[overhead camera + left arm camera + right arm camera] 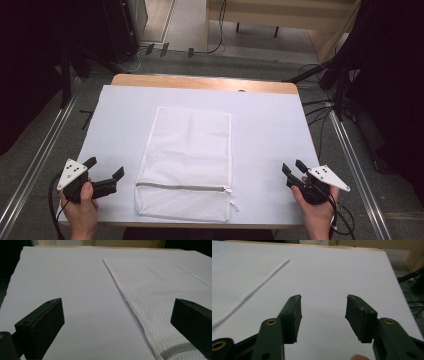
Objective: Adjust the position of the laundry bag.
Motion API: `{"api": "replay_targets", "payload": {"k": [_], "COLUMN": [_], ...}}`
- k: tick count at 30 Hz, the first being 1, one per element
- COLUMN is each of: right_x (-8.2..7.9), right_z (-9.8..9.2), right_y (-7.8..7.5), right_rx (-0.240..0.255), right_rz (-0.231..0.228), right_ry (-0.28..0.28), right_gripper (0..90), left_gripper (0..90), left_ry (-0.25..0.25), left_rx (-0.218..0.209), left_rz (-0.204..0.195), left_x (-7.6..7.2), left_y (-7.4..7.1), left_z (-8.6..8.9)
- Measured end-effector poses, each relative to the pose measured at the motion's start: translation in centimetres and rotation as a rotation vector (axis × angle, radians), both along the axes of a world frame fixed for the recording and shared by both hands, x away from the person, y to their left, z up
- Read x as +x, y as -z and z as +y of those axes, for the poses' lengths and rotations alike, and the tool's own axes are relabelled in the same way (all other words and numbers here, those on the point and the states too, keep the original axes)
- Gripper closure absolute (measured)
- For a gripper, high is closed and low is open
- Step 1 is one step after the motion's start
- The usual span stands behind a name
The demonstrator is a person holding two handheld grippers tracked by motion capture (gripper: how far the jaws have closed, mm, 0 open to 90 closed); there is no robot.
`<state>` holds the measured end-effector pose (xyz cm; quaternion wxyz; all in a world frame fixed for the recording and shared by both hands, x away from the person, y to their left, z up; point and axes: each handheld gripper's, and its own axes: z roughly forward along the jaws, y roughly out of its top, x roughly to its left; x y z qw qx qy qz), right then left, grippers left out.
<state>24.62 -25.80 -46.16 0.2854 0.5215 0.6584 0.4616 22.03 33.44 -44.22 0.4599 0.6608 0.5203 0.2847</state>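
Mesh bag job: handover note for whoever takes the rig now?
Left tool: open wide, nothing in it, at the table's near left, close to the bag's left edge.
Right tool: open, nothing in it, at the near right, well off the bag.
Mesh bag: flat at the middle of the white table cover, zipper closed along the near end.
Done: nothing visible.
Left: first grasp of the bag.

Table (280, 87): wooden top, covered by a white sheet (265, 130). A white mesh bag (187, 160) lies flat on the sheet, zip toward the near edge.
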Motion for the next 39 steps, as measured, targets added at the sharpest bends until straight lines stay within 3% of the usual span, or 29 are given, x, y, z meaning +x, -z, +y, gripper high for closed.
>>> {"api": "replay_targets", "payload": {"k": [3,5,12,13,14,15,16,17,18,20,21,26,29,34,35,37,38,39], "right_x": [-0.1,-0.2,0.3,0.6,0.6,1.0,1.0,1.6,1.6,2.4,3.3,5.0,6.5,8.0,8.7,8.9,9.6,9.8], "right_z": [0.2,0.8,2.4,3.1,3.1,3.9,3.9,4.9,4.9,6.0,7.2,9.3,11.2,12.5,13.1,13.4,13.7,13.8], "right_y": [0.0,0.1,-0.6,-0.9,-0.9,-1.3,-1.3,-1.6,-1.6,-1.8,-2.1,-2.6,-2.8,-2.7,-2.4,-2.3,-2.1,-2.0], "right_rx": [0.013,-0.008,-0.009,0.003,0.003,0.017,0.017,0.040,0.040,0.034,0.005,0.006,-0.023,-0.037,-0.049,-0.046,-0.010,0.004], "right_rz": [0.000,0.013,0.041,0.072,0.072,0.111,0.111,0.175,0.175,0.231,0.265,0.298,0.318,0.359,0.378,0.395,0.440,0.457], "right_ry": [-0.010,-0.015,-0.040,-0.066,-0.066,-0.110,-0.110,-0.133,-0.133,-0.140,-0.130,-0.165,-0.194,-0.194,-0.191,-0.181,-0.186,-0.180], "right_gripper": [53.1,55.6,58.0,59.8,59.8,62.8,62.8,67.5,67.5,68.8,68.3,60.2,61.0,61.4,61.3,62.1,63.9,65.6], "left_gripper": [0.0,0.0,0.0,0.0,0.0,0.0,0.0,0.0,0.0,0.0,0.0,0.0,0.0,0.0,0.0,0.0,0.0,0.0], "left_ry": [0.004,0.012,0.026,0.028,0.028,0.029,0.030,0.032,0.032,0.031,0.034,0.025,0.023,0.024,0.023,0.024,0.020,0.020], "left_rx": [0.002,0.013,0.031,0.037,0.037,0.038,0.037,0.034,0.034,0.032,0.032,0.032,0.019,0.009,-0.022,-0.040,-0.047,-0.047], "left_rz": [0.001,0.004,0.013,0.016,0.016,0.017,0.019,0.022,0.022,0.025,0.026,0.024,0.030,0.031,0.035,0.036,0.038,0.038], "left_x": [0.1,0.2,0.3,0.3,0.3,0.3,0.3,0.3,0.3,0.3,0.3,0.3,0.4,0.4,0.4,0.4,0.4,0.4], "left_y": [0.0,0.1,0.2,0.2,0.2,0.3,0.3,0.3,0.3,0.3,0.3,0.2,0.2,0.2,0.1,0.1,0.1,0.1], "left_z": [-0.2,-0.6,-1.2,-1.3,-1.3,-1.3,-1.3,-1.3,-1.3,-1.3,-1.3,-1.2,-1.0,-0.9,-0.8,-0.7,-0.5,-0.5]}}
